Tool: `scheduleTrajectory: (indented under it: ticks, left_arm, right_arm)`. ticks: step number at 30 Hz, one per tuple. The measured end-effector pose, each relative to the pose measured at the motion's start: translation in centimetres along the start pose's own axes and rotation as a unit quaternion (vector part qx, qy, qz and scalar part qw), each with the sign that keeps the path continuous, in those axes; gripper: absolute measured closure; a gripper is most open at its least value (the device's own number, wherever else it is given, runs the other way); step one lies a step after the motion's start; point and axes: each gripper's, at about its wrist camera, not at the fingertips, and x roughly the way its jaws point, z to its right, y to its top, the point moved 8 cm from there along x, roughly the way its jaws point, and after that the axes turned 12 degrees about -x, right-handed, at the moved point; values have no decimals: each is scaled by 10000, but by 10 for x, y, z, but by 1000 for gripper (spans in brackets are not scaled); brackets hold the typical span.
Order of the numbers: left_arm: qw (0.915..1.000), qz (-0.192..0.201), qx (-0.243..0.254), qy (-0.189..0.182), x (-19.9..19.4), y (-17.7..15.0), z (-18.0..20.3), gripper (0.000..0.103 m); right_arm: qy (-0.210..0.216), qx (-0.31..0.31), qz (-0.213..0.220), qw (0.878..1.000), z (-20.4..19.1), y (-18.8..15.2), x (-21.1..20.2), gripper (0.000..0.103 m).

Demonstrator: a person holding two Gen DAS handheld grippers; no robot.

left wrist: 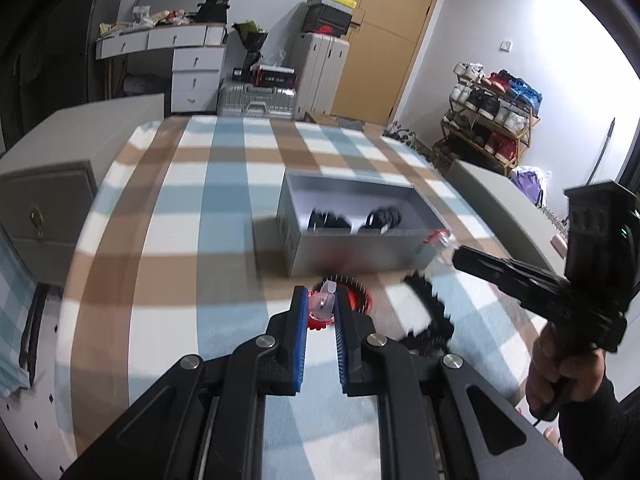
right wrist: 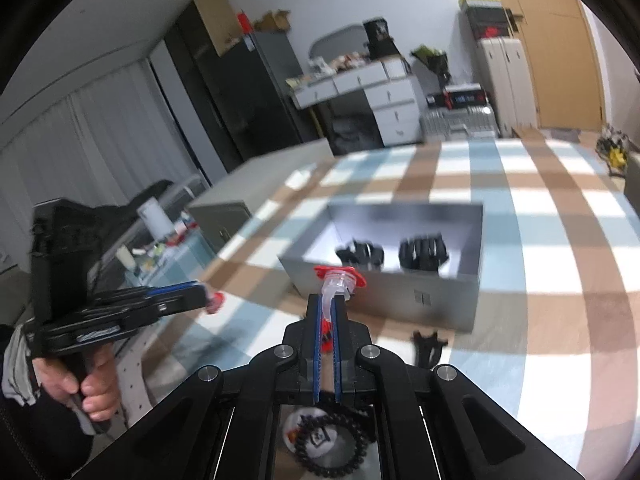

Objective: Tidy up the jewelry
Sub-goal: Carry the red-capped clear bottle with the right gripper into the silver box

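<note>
Red/clear jewelry piece (left wrist: 322, 306) sits clamped betw. blue pads of L gripper (left wrist: 321, 300), jaws closed on it, held just above the checked cloth (left wrist: 168, 216). Exact type of item not discernible; clear plastic part plus red toothed ring.

R gripper (right wrist: 329, 304): jaws nearly shut, pinching a similar piece (right wrist: 340, 278), clear curved stem w/ red flange on top. Item held in air near front wall of grey box (right wrist: 400, 300), at about rim height. Same piece seen from L wrist view at R gripper tip, near box's right front corner.

Grey box open-topped, on cloth. Inside: two black bead bundles (right wrist: 424, 254), side by side on box floor, not touching.

On cloth, outside box, near side: black beaded bracelet (right wrist: 332, 448) below R gripper, lying over a white tag or card; one smaller black item (right wrist: 429, 346) near box front, blurred.

Surroundings: grey cabinet (left wrist: 52, 200) beside the surface at left, shoe rack (left wrist: 492, 116) by far wall, wooden door (left wrist: 392, 36).
</note>
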Motion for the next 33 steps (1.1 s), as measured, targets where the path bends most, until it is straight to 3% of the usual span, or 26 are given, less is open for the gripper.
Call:
scheduleTrajectory:
  ticks: [14,33]
  left_arm:
    - [9996,112,107,-234,38,54,29,95]
    - [9975,-520,284,-377,101,64,45,95]
  right_arm:
    - [222,-26,505,9985,18,56,3,99]
    - [211,108,101,9997,62,59,65,99]
